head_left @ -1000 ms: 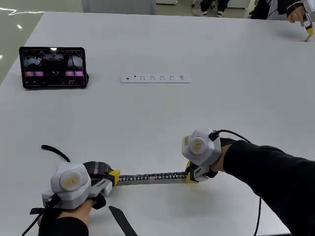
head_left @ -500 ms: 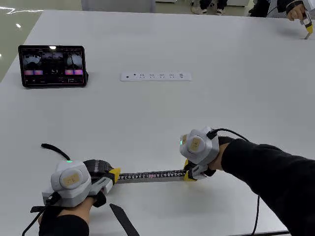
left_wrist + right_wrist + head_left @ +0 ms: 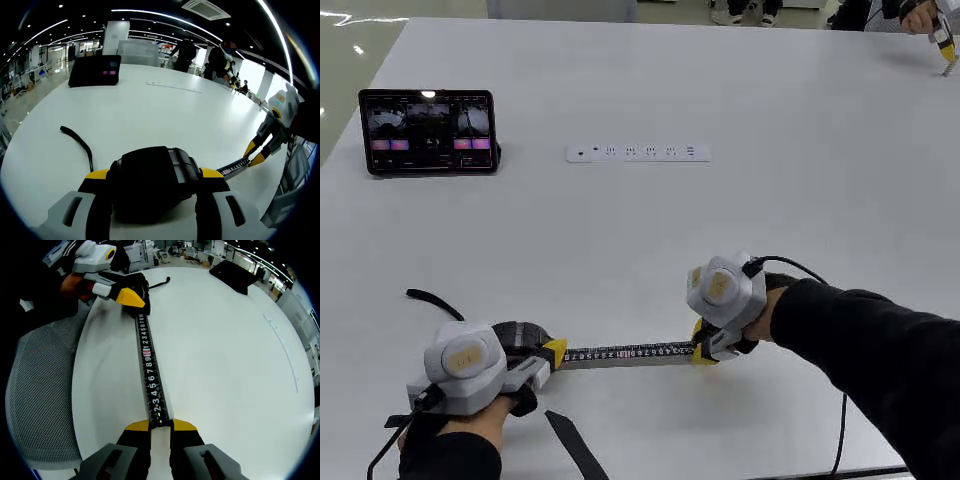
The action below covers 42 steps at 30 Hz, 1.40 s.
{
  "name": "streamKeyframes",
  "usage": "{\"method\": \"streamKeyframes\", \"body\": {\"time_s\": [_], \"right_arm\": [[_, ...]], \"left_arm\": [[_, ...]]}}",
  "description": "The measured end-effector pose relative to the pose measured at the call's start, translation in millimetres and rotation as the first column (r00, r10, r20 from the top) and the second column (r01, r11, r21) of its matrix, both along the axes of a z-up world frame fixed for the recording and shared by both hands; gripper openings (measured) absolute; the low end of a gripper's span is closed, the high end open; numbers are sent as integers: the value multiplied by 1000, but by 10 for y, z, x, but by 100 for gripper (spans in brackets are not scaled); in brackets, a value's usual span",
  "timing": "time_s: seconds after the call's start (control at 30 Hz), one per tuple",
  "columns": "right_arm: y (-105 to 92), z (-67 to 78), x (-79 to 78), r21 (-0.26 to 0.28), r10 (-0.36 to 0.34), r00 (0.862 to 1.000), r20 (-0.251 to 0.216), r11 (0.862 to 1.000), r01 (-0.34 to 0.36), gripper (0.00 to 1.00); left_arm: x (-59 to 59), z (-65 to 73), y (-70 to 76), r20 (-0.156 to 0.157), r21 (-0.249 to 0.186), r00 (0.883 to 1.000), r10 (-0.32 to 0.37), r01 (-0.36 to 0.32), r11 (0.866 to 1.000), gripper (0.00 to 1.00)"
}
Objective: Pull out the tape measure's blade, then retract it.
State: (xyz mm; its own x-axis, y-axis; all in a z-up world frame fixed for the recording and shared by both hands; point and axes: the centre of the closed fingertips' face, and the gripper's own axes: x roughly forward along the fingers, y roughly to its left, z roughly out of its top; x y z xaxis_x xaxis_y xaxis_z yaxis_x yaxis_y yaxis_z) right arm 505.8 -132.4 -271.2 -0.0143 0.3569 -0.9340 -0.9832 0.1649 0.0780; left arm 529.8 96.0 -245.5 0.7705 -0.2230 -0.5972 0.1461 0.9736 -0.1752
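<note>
My left gripper is shut on the black tape measure case near the table's front left; in the left gripper view the case sits between the yellow-tipped jaws of the left gripper. The blade lies flat on the white table, running right to my right gripper, which is shut on its end. In the right gripper view the numbered blade stretches from the right gripper up to the case, showing about a dozen centimetres.
A tablet stands at the far left and a white power strip lies mid-table. Black straps lie near the left gripper. A person's hand with a tool is at the far right corner. A mesh chair stands by the table's edge.
The right gripper has edged slightly left toward the case with the blade end in it, so the drawn-out blade looks a little shorter. The left gripper holds still.
</note>
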Motion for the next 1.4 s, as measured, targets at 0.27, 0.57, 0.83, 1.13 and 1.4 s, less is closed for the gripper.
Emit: {"method": "streamKeyframes", "body": {"time_s": [0.27, 0.57, 0.83, 1.13, 1.4], "right_arm": [[30, 2, 3, 8, -5, 1000, -1, 1000, 5, 9], [75, 6, 1, 13, -12, 1000, -5, 1000, 12, 9], [101, 6, -1, 22, -17, 1000, -12, 1000, 18, 9], [118, -1, 5, 24, -20, 1000, -8, 1000, 20, 9], [145, 4, 3, 32, -28, 1000, -8, 999, 29, 9]], "left_arm": [[-5, -6, -5, -10, -6, 1000, -6, 6, 1000, 63], [-2, -6, -4, -12, -8, 1000, -5, 5, 1000, 63], [-3, 0, -2, -14, -10, 1000, -5, 5, 1000, 63], [3, -4, 2, -13, -6, 1000, -10, 10, 1000, 63], [3, -6, 0, -8, -1, 1000, -13, 13, 1000, 63]]}}
